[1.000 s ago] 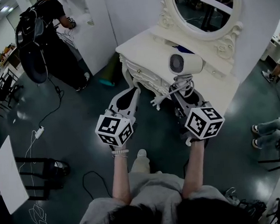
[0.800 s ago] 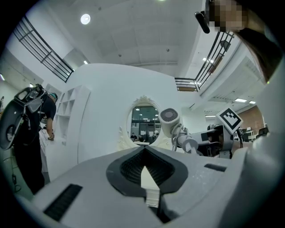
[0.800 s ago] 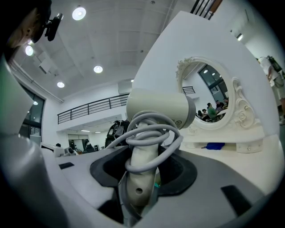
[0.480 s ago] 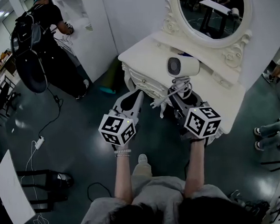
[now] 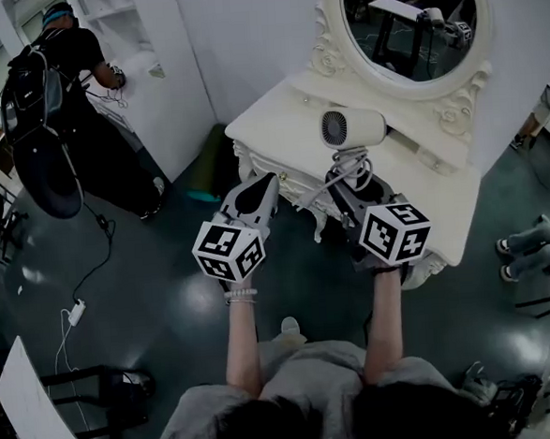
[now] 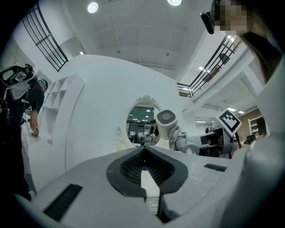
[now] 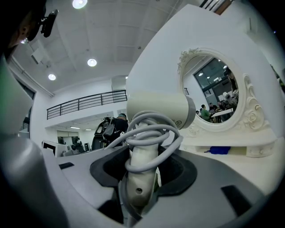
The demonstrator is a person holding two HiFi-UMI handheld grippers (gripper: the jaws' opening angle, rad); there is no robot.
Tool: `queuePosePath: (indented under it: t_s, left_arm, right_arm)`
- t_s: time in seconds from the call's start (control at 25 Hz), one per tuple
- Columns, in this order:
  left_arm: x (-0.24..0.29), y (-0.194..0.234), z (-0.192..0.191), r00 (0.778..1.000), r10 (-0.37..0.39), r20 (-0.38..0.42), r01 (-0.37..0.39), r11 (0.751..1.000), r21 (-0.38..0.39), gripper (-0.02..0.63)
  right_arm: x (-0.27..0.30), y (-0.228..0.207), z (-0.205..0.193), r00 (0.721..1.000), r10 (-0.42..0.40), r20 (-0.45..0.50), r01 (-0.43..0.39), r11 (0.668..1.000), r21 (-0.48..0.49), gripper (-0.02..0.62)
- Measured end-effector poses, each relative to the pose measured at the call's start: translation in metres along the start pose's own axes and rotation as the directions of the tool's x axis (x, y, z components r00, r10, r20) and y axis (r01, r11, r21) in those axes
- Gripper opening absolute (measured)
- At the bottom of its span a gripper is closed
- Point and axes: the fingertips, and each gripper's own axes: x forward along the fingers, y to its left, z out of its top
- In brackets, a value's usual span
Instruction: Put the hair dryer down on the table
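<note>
Both tongs have come nearer to the white dressing table. A second ago there was floor under the marker cube of the right gripper; now the table top reaches down just beside that cube. The hair dryer ahead of the right gripper's tips has moved with it towards the mirror shelf. In the head view it now covers the small blue thing that showed just beyond it before. The person with the backpack now stands farther out to the left of the left gripper. The wearer's shoe lies farther behind the left gripper's cube.
</note>
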Motion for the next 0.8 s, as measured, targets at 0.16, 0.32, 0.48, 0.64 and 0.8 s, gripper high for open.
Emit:
queuePosePath:
  t_s: [0.16, 0.32, 0.48, 0.64, 0.8]
  left_arm:
    - [0.006, 0.021, -0.001, 0.999, -0.033, -0.005, 0.033, 0.999, 0.002, 0.005]
    - [0.013, 0.038, -0.004, 0.999, -0.046, -0.006, 0.046, 0.999, -0.002, 0.005]
    - [0.021, 0.039, -0.007, 0.998, -0.063, -0.011, 0.063, 0.998, -0.006, 0.005]
    - [0.033, 0.049, -0.017, 0.996, -0.08, -0.03, 0.079, 0.997, -0.023, 0.005]
    - [0.047, 0.061, -0.027, 0.995, -0.083, -0.048, 0.082, 0.996, -0.03, 0.005]
  right_arm:
    - [0.021, 0.001, -0.001, 0.999, -0.035, 0.003, 0.035, 0.999, 0.001, 0.192]
    - [0.035, 0.0, -0.003, 0.999, -0.049, 0.005, 0.049, 0.999, 0.008, 0.192]
    - [0.034, -0.005, -0.007, 0.998, -0.065, 0.005, 0.065, 0.998, 0.016, 0.192]
    - [0.049, -0.016, -0.01, 0.996, -0.084, -0.004, 0.084, 0.996, 0.035, 0.192]
    - [0.064, -0.034, -0.012, 0.995, -0.099, -0.014, 0.1, 0.994, 0.054, 0.192]
